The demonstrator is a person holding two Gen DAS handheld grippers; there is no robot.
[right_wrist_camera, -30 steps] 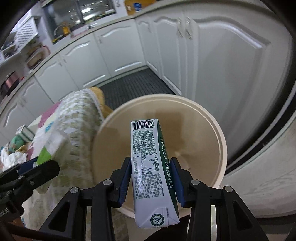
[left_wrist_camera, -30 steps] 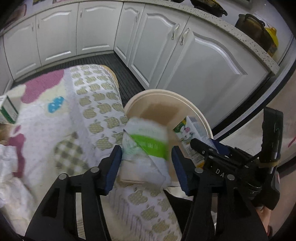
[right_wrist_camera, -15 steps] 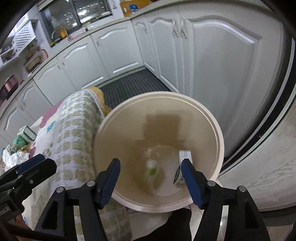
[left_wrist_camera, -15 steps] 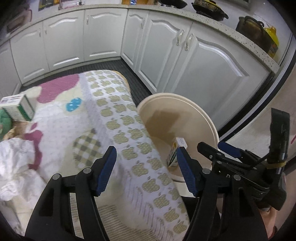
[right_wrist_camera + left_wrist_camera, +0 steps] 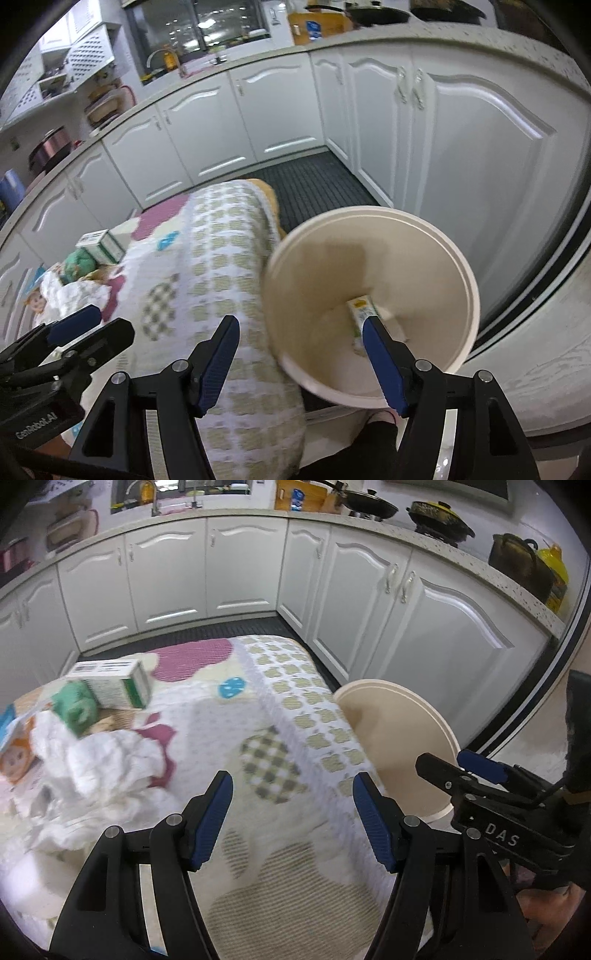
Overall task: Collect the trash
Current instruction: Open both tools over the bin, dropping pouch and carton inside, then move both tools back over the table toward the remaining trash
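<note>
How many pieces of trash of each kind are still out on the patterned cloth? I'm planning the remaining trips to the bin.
Cartons: 1, the green-and-white carton
Green crumpled wads: 1, the green wad
White crumpled paper heaps: 1, the white paper heap
Printed packets with a cartoon face: 1, the packet
Total: 4 visible; anything under the heap is hidden.

Read "DAS" in white on the black body of the right gripper; read "GenRobot.AI" in white on the black body of the left gripper.
</note>
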